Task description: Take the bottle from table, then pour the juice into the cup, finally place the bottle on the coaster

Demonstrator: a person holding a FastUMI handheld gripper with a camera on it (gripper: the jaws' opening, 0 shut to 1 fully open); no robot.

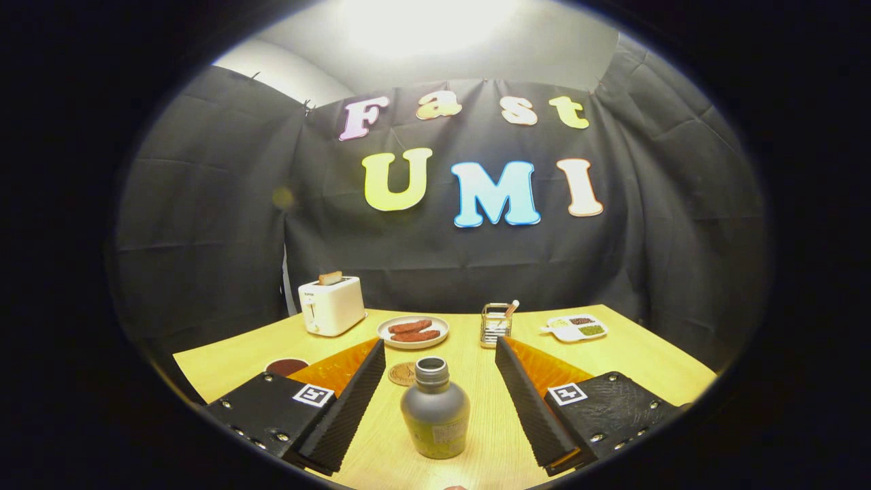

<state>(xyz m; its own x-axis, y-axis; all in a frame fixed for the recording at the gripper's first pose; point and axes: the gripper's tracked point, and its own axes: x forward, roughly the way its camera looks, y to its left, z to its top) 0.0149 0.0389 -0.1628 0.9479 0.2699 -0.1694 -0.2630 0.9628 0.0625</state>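
A grey bottle (435,408) with no cap and a label low on its side stands upright on the wooden table (633,354), between my two fingers. My gripper (440,348) is open, with a wide gap on each side of the bottle and neither finger touching it. Just beyond the bottle, a round brown coaster (401,373) lies flat on the table, partly hidden by the bottle's neck. A dark cup (286,366) shows past the left finger, most of it hidden behind that finger.
At the back left stands a white toaster (332,305) with a slice of bread in it. A white plate (413,331) with two sausages, a small wire holder (495,324) and a divided white dish (577,327) line the far side.
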